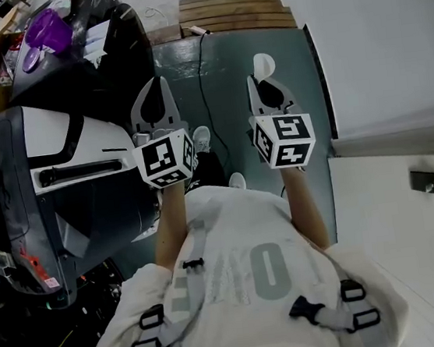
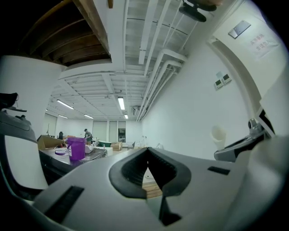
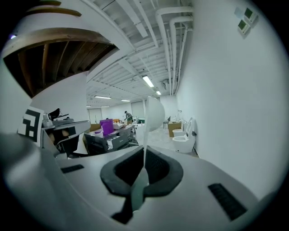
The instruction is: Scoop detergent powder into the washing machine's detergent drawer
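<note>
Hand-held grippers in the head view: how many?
2. The left hand-held gripper is left of centre, jaws together and empty; the right hand-held gripper is beside it, shut on a white scoop. None looks hidden.

This looks like a big open workshop or test hall, not a home. Bare white pipes (image 2: 156, 85) and strip lights (image 2: 121, 103) run under an unfinished ceiling with raw timber joists (image 3: 45, 63). In the left gripper view, at about nine o'clock, a purple bucket (image 2: 76, 148) and a cardboard box (image 2: 48, 142) clutter a workbench (image 2: 58, 159), and a person (image 2: 86, 133) works far down the room. In the right gripper view, a toilet (image 3: 183, 140) stands out in the open at three o'clock. The head view shows a painted teal floor (image 1: 227, 65), a trailing cable (image 1: 203, 84) and, at twelve o'clock, a slatted wooden platform (image 1: 235, 11).
</note>
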`<state>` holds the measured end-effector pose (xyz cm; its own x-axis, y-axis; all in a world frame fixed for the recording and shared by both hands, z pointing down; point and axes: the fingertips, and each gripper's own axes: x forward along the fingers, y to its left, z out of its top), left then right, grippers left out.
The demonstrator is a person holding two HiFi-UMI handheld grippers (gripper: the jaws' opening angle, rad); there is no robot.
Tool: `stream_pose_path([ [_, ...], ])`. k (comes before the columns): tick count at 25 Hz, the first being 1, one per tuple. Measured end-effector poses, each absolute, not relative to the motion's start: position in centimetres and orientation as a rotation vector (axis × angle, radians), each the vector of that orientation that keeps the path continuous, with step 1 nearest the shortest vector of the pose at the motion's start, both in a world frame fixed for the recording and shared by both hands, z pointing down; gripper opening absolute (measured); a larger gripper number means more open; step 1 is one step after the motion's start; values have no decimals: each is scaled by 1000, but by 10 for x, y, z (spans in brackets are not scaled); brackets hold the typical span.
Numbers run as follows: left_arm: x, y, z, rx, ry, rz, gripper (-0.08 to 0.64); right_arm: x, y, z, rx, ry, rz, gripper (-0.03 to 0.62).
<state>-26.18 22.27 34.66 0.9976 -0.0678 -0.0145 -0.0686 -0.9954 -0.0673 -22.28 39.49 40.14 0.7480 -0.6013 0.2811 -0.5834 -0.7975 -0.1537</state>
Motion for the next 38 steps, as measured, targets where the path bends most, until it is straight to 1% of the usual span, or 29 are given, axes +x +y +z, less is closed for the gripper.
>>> stream_pose_path([
  [10,-217,211,357,-3069,106,25,18,-175,394,408,-2895,936,-462,-2],
  [17,-154,187,364,-3081,90,43,19,-119,366,413,-2905,954,-445,-2],
  [27,-28,133,351,-3078,36,45,18,7,298,406,-2892,963,-492,-2],
  [38,95,27,333,-3108,112,105,18,140,188,390,-2898,1026,-486,-2],
])
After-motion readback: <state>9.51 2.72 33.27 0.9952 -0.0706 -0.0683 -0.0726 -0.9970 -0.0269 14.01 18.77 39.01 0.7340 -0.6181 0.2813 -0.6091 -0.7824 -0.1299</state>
